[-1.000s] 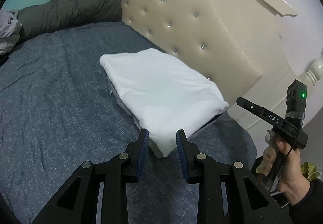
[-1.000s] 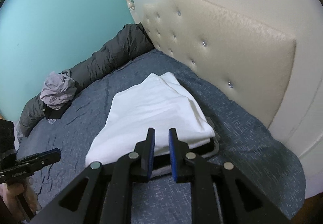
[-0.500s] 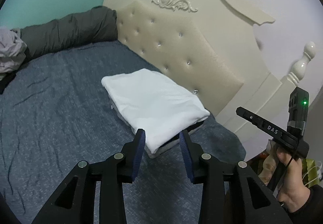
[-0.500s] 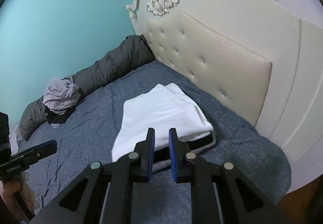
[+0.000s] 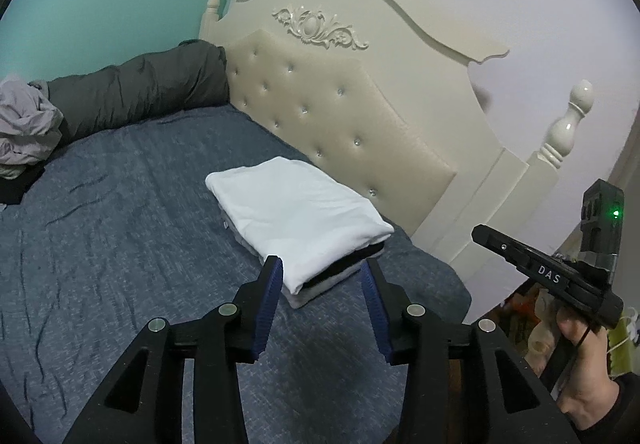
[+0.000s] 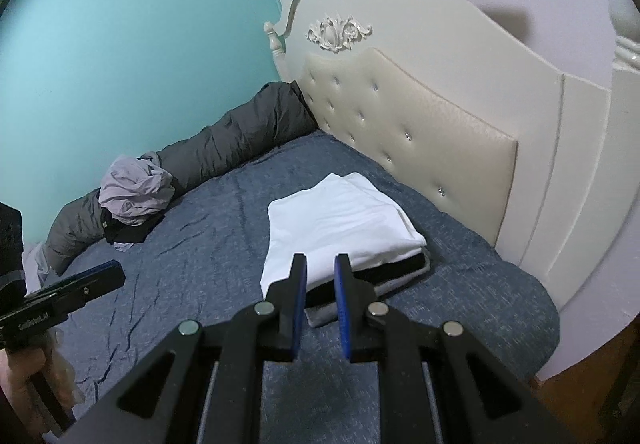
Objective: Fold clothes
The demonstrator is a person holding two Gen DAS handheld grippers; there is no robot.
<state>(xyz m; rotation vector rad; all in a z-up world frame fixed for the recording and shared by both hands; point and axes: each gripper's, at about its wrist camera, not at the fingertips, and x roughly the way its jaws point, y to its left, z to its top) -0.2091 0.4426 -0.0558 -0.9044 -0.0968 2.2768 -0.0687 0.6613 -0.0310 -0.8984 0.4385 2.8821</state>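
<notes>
A folded white garment (image 5: 296, 208) (image 6: 340, 220) tops a small stack on the blue bedspread (image 5: 100, 224), close to the headboard. Under it lie a black layer (image 6: 400, 268) and a grey one (image 5: 316, 290). My left gripper (image 5: 322, 268) hangs above the stack's near corner, jaws opening, nothing between them. My right gripper (image 6: 321, 262) hovers before the stack with only a narrow gap between its blue pads, which hold nothing. Each gripper shows in the other's view, held in a hand: the right one (image 5: 540, 268) and the left one (image 6: 80, 284).
A cream tufted headboard (image 5: 340, 116) runs behind the stack. A rolled dark grey duvet (image 6: 240, 136) lies along the teal wall, with a crumpled lilac garment (image 6: 132, 192) on it. The bed's corner drops to wooden floor (image 6: 592, 384) at the right.
Both grippers have drawn back and up from the stack, which now looks smaller and farther. The left jaws have spread wider. The right jaws' gap is unchanged.
</notes>
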